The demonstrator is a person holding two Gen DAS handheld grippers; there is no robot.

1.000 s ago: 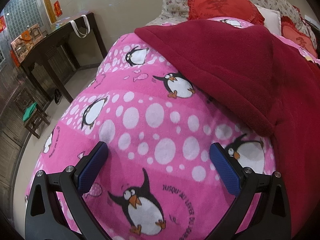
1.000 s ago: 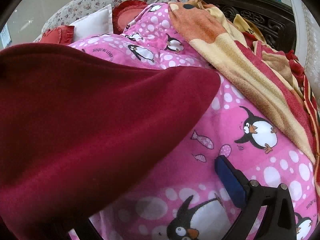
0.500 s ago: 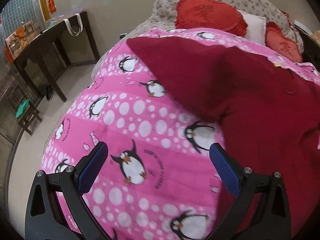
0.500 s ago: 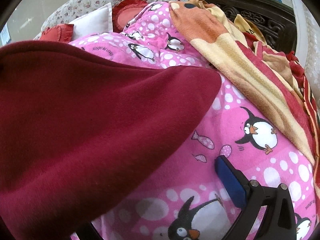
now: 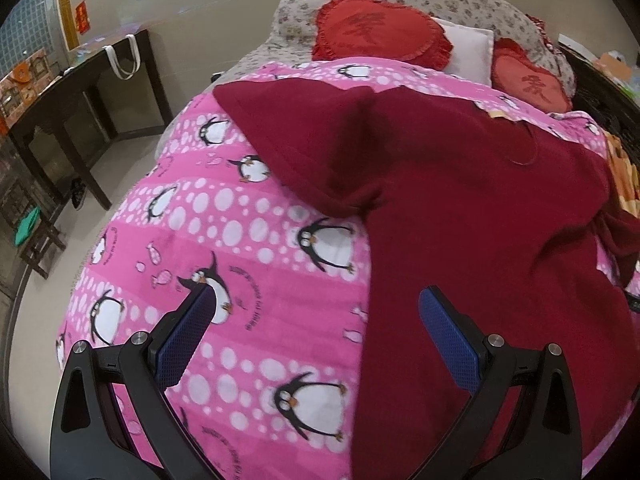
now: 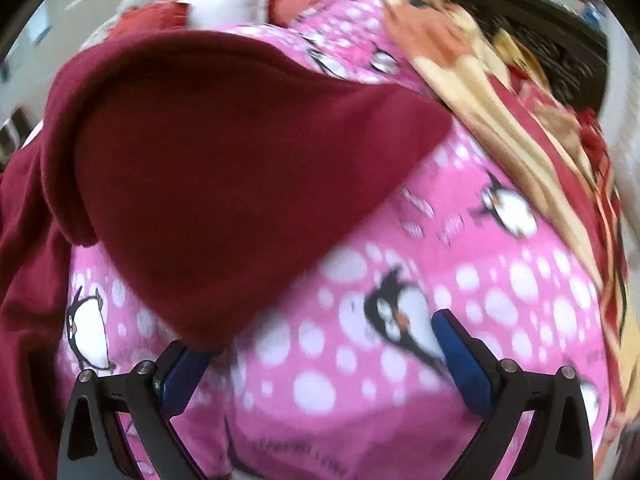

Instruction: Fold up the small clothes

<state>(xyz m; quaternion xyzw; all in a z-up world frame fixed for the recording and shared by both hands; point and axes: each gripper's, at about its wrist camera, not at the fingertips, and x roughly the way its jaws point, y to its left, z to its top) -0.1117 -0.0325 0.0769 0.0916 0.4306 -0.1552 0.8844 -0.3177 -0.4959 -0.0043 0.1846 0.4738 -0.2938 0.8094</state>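
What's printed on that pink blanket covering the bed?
Black-and-white penguins among white dots on the pink blanket, clearest in the left wrist view.

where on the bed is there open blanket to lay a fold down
Bare pink penguin-print blanket lies left of the dark red fleece garment, towards the bed's edge. In the right wrist view, another patch sits between garment and orange-striped blanket. Pillow end: crowded with red heart cushions.

Soft, even indoor light, no glare; the left wrist view is sharp, with a dim shadow in the fold of the maroon garment [image 5: 460, 184]; the right wrist view is smeared by motion blur, penguin blanket [image 6: 400, 312] streaked; both fisheye frames bend and darken at the edges.
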